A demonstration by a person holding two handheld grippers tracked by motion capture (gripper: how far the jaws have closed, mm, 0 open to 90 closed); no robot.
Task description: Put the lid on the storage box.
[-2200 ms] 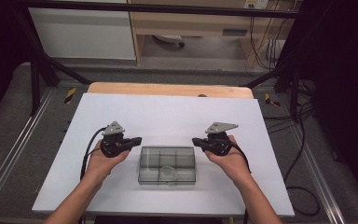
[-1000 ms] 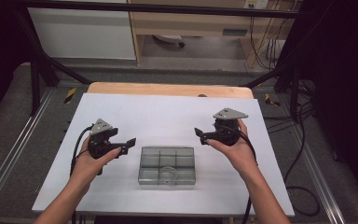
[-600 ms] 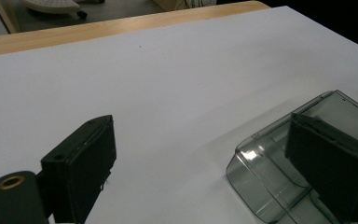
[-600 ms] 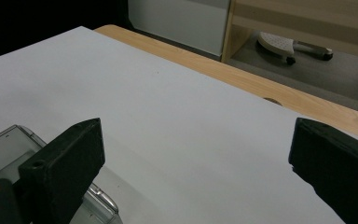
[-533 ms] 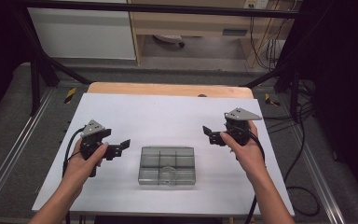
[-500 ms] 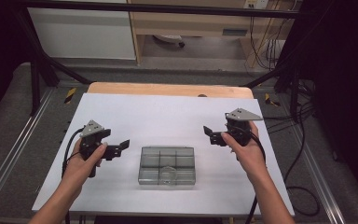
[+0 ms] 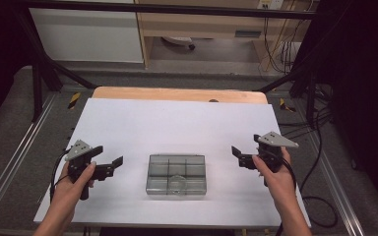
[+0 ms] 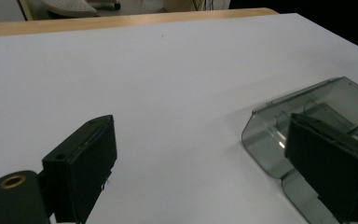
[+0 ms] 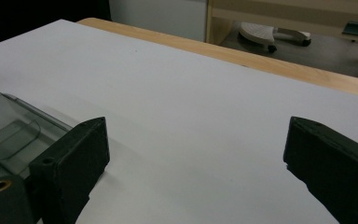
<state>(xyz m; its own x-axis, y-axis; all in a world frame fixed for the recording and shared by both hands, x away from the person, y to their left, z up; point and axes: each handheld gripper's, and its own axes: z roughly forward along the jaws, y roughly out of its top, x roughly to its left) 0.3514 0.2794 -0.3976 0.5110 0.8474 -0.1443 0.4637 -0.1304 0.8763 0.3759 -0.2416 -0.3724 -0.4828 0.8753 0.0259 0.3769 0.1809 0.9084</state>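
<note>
Now, left gripper (image 7: 114, 165): jaws apart, well left of the box (image 7: 176, 174).
Right gripper (image 7: 237, 156): jaws apart, well right.
Between them: bare white table (image 7: 177, 123).

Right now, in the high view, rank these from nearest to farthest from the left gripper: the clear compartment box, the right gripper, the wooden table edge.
1. Clear compartment box: just right of the left gripper, at the table's middle front.
2. Wooden table edge: along the far side, beyond the white sheet.
3. Right gripper: across the box, near the table's right side.
</note>
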